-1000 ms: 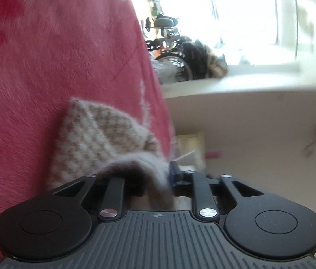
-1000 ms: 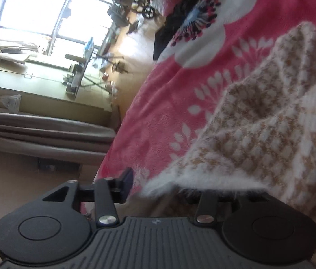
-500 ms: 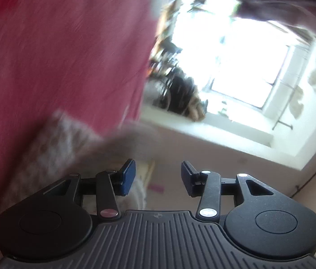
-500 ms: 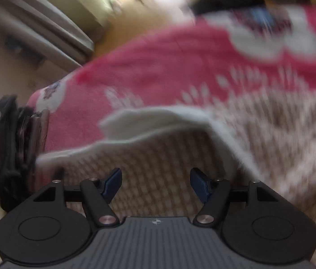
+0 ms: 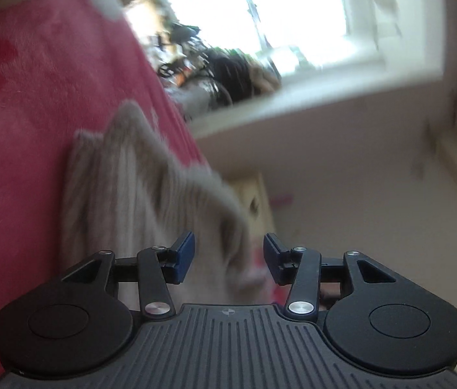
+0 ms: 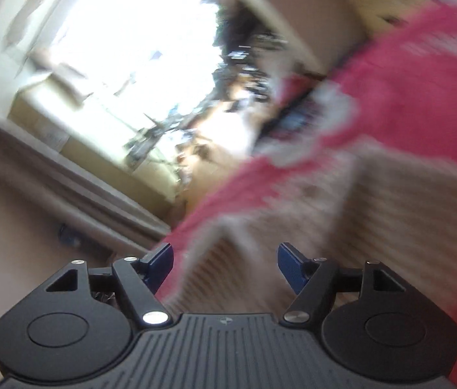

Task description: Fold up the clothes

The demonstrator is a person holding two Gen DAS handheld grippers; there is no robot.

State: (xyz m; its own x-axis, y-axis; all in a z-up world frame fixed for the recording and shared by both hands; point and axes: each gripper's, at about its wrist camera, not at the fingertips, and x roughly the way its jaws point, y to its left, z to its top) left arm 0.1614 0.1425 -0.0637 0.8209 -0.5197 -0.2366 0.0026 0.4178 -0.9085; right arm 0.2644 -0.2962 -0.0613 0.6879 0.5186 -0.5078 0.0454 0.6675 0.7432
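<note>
A fuzzy beige-and-white houndstooth garment (image 5: 137, 194) lies on a pink floral blanket (image 5: 34, 113), blurred by motion. My left gripper (image 5: 228, 257) is open, its blue pads apart, with the garment's edge just ahead of and between them, not gripped. In the right wrist view the same garment (image 6: 374, 214) lies on the pink blanket (image 6: 423, 81). My right gripper (image 6: 225, 264) is open and empty just above the garment's near edge.
A bright window (image 5: 293, 16) with a white sill and beige wall is at the right of the left wrist view. Bicycles and clutter (image 5: 215, 64) sit beyond the blanket's edge. The right wrist view shows a window (image 6: 124, 48) and grey curtains (image 6: 66, 188).
Both grippers were shut on the garment's edge a second ago. They have opened and let it go, and both have swung away from it.
</note>
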